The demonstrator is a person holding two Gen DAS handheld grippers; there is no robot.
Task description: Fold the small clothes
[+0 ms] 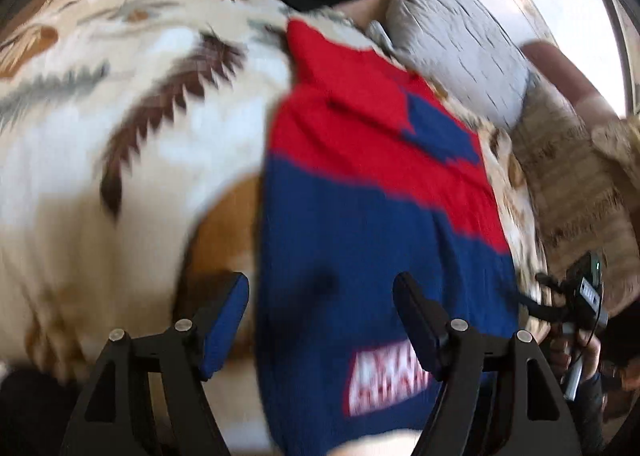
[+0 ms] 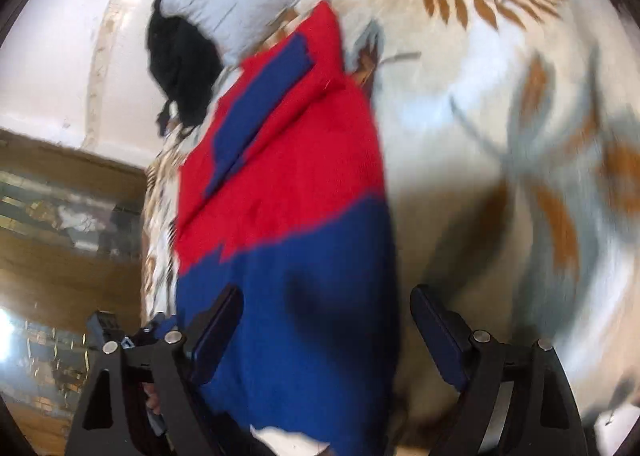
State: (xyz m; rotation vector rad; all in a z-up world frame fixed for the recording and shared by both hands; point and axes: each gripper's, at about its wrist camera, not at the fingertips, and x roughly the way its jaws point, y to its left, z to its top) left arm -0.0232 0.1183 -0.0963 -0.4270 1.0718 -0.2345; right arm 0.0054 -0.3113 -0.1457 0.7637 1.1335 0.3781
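left wrist view: our left tongs (image 1: 322,320) gape wide over the sweater (image 1: 372,224) on the bedspread (image 1: 120,136), its long axis running straight away; right tongs (image 2: 326,330) equally wide, equally near.

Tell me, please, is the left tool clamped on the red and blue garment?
No, the left tool stands open above the red and blue garment.

Motion is blurring the white lettering (image 1: 384,384) on the red-and-blue sweater (image 1: 380,216) beyond reading, and the frame edge is cutting its hem.
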